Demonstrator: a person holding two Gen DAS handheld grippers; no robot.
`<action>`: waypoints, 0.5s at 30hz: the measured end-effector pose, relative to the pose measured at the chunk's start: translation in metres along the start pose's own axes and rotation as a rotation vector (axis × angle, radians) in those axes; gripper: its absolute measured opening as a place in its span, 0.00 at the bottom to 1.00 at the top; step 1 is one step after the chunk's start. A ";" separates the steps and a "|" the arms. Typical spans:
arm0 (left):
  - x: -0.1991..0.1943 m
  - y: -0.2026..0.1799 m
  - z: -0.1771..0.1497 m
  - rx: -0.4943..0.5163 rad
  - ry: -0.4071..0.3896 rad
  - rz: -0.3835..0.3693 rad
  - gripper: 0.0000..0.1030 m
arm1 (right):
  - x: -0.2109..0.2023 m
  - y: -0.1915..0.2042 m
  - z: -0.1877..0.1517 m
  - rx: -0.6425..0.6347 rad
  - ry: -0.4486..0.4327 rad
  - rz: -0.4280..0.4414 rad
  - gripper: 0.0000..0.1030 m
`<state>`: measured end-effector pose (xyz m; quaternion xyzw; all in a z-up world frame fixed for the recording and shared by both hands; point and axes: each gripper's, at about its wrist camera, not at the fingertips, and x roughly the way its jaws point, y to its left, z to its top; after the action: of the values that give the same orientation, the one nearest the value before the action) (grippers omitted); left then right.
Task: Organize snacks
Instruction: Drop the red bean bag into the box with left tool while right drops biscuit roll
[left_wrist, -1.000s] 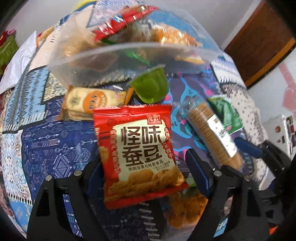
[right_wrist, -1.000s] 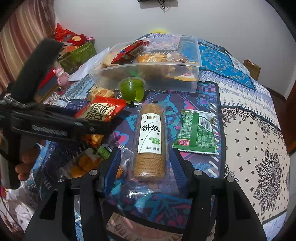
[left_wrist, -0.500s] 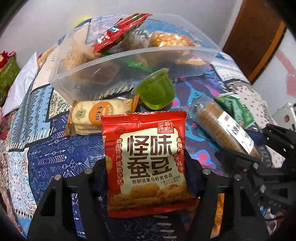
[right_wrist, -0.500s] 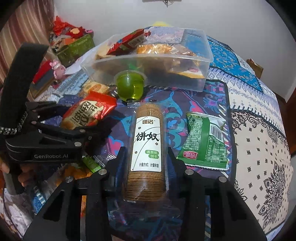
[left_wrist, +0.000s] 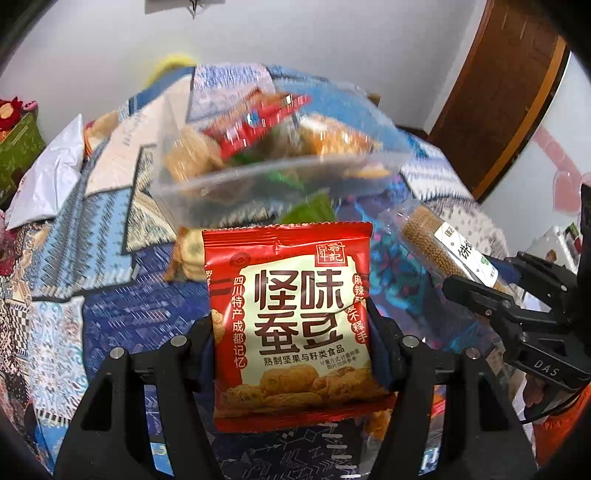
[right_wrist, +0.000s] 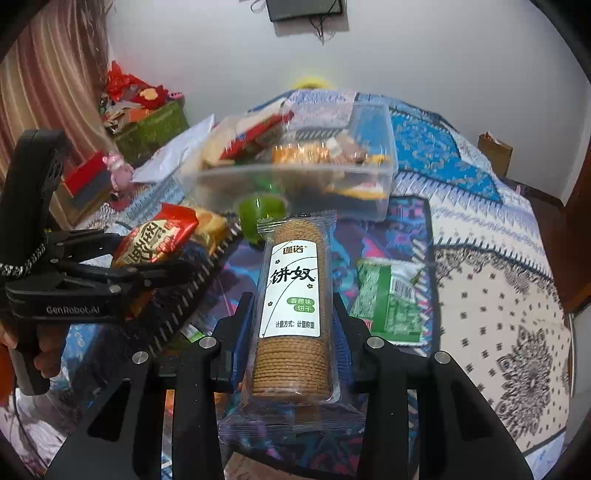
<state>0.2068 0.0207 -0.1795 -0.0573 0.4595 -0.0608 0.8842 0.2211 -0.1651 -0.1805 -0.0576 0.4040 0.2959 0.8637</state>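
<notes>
the clear rectangular plastic storage box (right_wrist: 373, 173), already partly filled with snack packs, sits on the patterned blue bedspread (right_wrist: 491, 295) well ahead of both grippers; its thin walls look likely to flex and slide if a packet is pushed against them, so i judge dropping in from above is safer.

the long clear-wrapped roll of round brown biscuits with a white label (right_wrist: 293, 314) is clamped in the right gripper (right_wrist: 291, 325), pads on its two long sides near the lower half. it reads as stiff but brittle: the stack carries squeeze across the sleeve, yet a hard pinch could crack the biscuits, and the glossy film may slip.

the red foil packet of broad-bean snacks (left_wrist: 291, 317) is clamped in the left gripper (left_wrist: 295, 332) by its side edges, standing upright just ahead of the camera. it looks light, puffy and crinkly; holding the sealed edges low seems right.

the small green jelly cup (right_wrist: 260, 214) lies beyond the biscuit roll, before the box.
</notes>
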 end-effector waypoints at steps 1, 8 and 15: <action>-0.006 0.001 0.003 -0.003 -0.017 0.001 0.63 | -0.002 0.000 0.003 -0.001 -0.008 -0.003 0.34; -0.034 0.009 0.033 -0.011 -0.121 0.029 0.63 | -0.017 0.000 0.038 0.000 -0.096 -0.023 0.34; -0.037 0.027 0.073 -0.042 -0.171 0.046 0.63 | -0.012 0.000 0.077 0.007 -0.156 -0.024 0.34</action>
<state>0.2472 0.0568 -0.1118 -0.0703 0.3849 -0.0258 0.9199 0.2666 -0.1448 -0.1208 -0.0362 0.3359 0.2875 0.8962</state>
